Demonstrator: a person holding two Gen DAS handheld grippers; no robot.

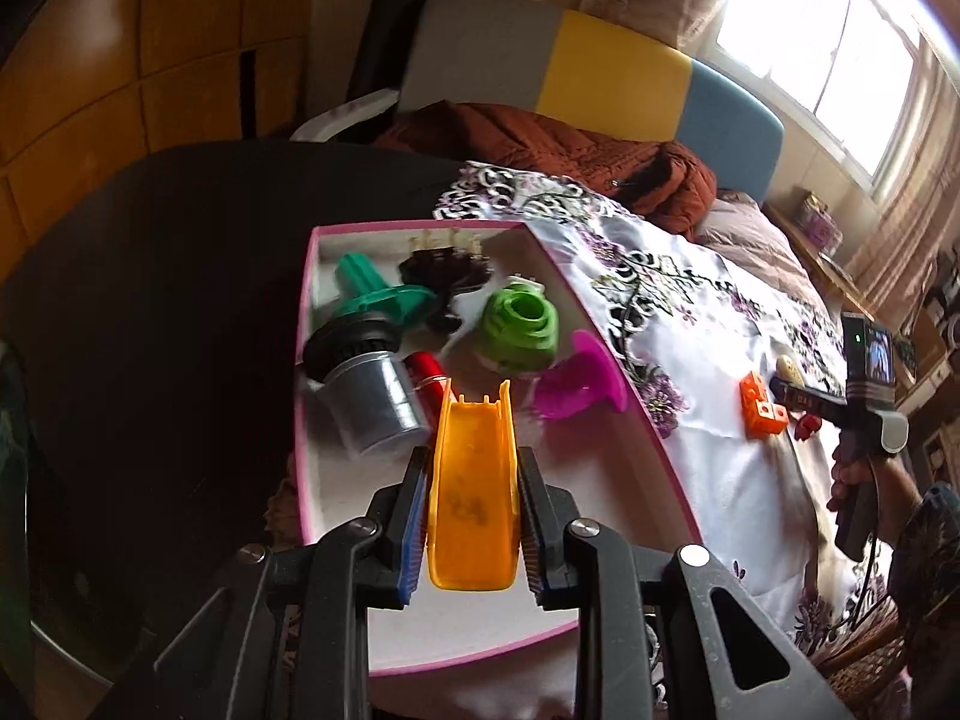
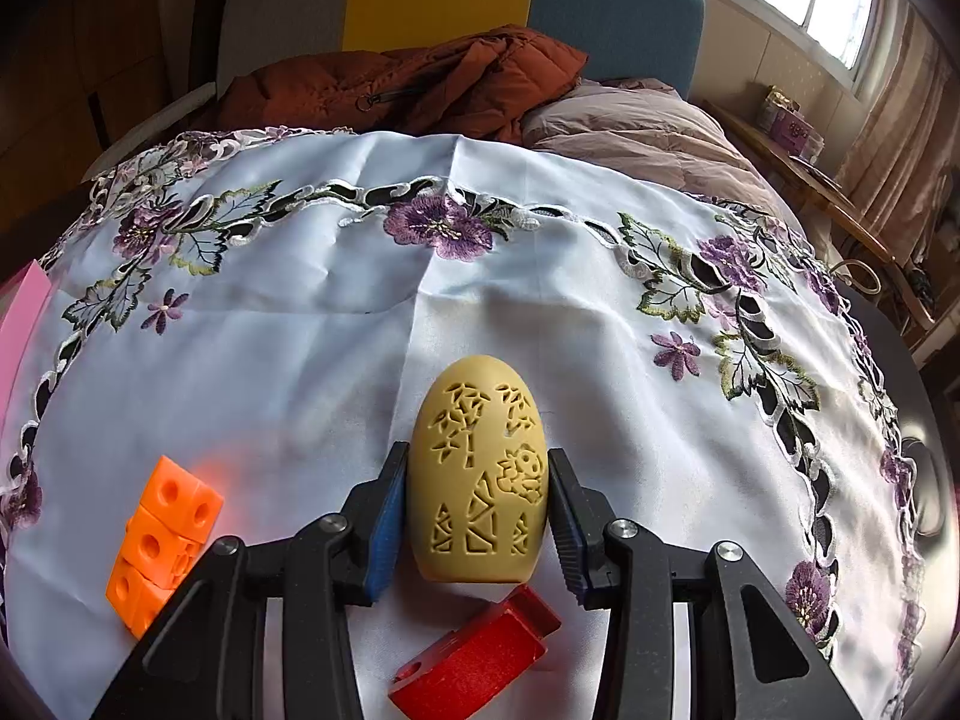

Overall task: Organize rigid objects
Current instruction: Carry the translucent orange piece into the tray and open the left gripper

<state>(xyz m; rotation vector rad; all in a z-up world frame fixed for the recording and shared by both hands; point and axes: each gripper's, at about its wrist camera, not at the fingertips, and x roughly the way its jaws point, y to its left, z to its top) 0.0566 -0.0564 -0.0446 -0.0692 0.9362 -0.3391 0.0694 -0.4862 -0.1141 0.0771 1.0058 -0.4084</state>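
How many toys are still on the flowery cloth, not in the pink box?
3: the tan egg between the right gripper fingers, orange cubes left, red block underneath.

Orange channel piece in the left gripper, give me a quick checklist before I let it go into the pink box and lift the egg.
1. Left gripper shut on the orange channel piece: ok.
2. Piece is over the pink box: ok.
3. Bare floor of the box under the piece, near the silver cylinder and the magenta piece: ok.
4. Piece touching the floor: cannot tell.
5. Right gripper straddles the tan egg: ok; pads pressing it: cannot tell.
6. Orange cubes and red block apart from the egg: ok.
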